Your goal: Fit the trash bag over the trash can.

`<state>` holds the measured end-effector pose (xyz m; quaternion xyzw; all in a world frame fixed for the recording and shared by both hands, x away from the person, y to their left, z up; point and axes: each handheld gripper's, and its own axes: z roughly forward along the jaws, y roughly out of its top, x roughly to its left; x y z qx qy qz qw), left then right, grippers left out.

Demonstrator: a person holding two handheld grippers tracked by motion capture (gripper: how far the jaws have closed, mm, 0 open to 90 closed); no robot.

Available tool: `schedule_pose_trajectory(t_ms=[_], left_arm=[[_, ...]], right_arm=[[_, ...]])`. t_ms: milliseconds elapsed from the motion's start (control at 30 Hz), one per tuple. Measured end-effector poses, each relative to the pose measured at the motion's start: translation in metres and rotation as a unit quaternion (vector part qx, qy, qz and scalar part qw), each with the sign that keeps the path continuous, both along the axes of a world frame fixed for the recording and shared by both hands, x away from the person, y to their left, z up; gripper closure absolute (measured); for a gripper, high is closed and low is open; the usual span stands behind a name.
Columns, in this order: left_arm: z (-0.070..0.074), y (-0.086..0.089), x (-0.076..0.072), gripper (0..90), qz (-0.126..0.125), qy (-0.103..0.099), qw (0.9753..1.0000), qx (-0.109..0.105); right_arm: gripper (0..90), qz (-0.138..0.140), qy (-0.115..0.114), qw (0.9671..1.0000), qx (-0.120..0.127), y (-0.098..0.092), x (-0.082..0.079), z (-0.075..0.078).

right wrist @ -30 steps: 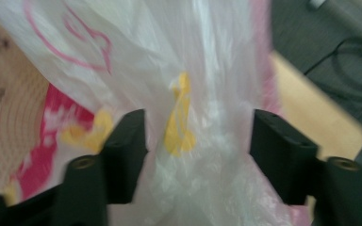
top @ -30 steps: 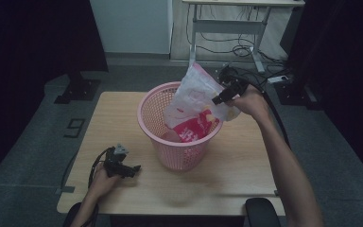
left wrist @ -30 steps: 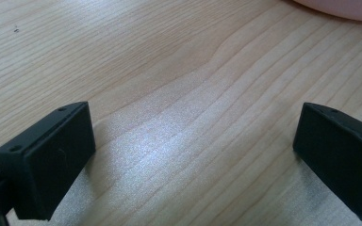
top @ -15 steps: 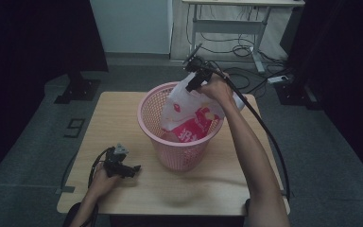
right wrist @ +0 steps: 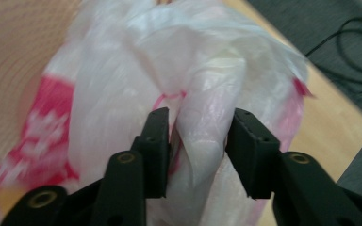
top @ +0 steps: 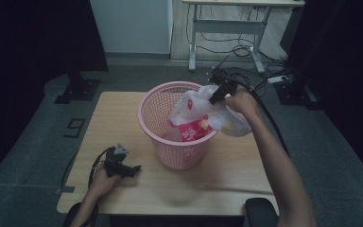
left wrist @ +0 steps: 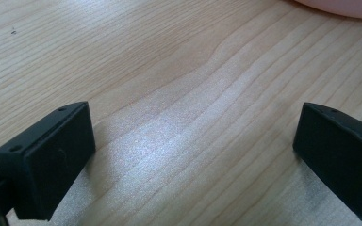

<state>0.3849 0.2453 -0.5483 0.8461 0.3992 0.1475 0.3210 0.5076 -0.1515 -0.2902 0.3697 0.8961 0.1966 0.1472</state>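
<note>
A pink mesh basket (top: 179, 142) stands in the middle of the wooden table (top: 118, 118). A white plastic bag with red print (top: 196, 116) hangs partly inside it and bulges over its right rim. My right gripper (top: 216, 94) is shut on the gathered top of the bag (right wrist: 169, 56); in the right gripper view the jaws pinch a bunched fold, with the right gripper (right wrist: 195, 141) just above the basket (right wrist: 9, 56). My left gripper (top: 134, 169) rests low on the table's front left, apart from the basket. The left gripper (left wrist: 193, 155) is open over bare wood.
The basket's pink base (left wrist: 349, 4) lies just ahead of the left gripper. A desk frame (top: 227, 28) and loose cables (top: 246, 47) are on the floor behind the table. A dark padded part (top: 260, 210) sits at the table's front right edge.
The right gripper swung left and up with the bag, then came back right and down; the bag now sags lower into the basket and over its right rim. The left gripper stayed put.
</note>
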Motion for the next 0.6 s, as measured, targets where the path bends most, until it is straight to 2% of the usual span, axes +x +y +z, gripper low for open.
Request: schedule_pose_trajectory(t_ms=[33, 67, 100, 133, 167, 233, 300, 367, 433, 467, 500, 533, 600], left_arm=[[0.0, 0.0, 0.0, 0.0, 0.0, 0.0, 1.0, 0.0], [0.0, 0.0, 0.0, 0.0, -0.001, 0.0, 1.0, 0.001], [0.0, 0.0, 0.0, 0.0, -0.001, 0.0, 1.0, 0.0], [0.0, 0.0, 0.0, 0.0, -0.001, 0.0, 1.0, 0.0], [0.0, 0.0, 0.0, 0.0, -0.001, 0.0, 1.0, 0.0], [0.0, 0.0, 0.0, 0.0, 0.0, -0.001, 1.0, 0.0], [0.0, 0.0, 0.0, 0.0, 0.0, -0.001, 1.0, 0.0], [0.0, 0.0, 0.0, 0.0, 0.0, -0.001, 1.0, 0.0], [0.0, 0.0, 0.0, 0.0, 0.0, -0.001, 1.0, 0.0], [0.0, 0.0, 0.0, 0.0, 0.0, -0.001, 1.0, 0.0], [0.0, 0.0, 0.0, 0.0, 0.0, -0.001, 1.0, 0.0], [0.0, 0.0, 0.0, 0.0, 0.0, -0.001, 1.0, 0.0], [0.0, 0.0, 0.0, 0.0, 0.0, -0.001, 1.0, 0.0]], right_arm=[[52.8, 0.002, 0.005, 1.0, -0.001, -0.003, -0.004, 0.002], [41.6, -0.005, -0.009, 0.9999, -0.001, -0.007, -0.008, 0.009], [37.1, -0.006, -0.022, 0.9997, 0.006, -0.007, -0.009, 0.014], [37.1, -0.006, -0.022, 0.9997, 0.006, -0.007, -0.009, 0.014], [33.4, -0.005, -0.046, 0.9987, 0.02, -0.005, -0.007, 0.025], [31.9, -0.004, -0.054, 0.9982, 0.027, -0.002, -0.004, 0.03], [29.7, 0.01, -0.079, 0.9961, 0.039, 0.013, 0.01, 0.041], [29.3, 0.013, -0.084, 0.9955, 0.042, 0.02, 0.015, 0.042], [28.6, 0.026, -0.089, 0.9945, 0.048, 0.042, 0.031, 0.039], [28.6, 0.026, -0.089, 0.9945, 0.048, 0.042, 0.031, 0.039], [28.6, 0.036, -0.082, 0.9952, 0.04, 0.056, 0.042, 0.03], [28.6, 0.036, -0.082, 0.9952, 0.04, 0.056, 0.042, 0.03], [29.1, 0.041, -0.071, 0.9965, 0.016, 0.065, 0.052, 0.017]])
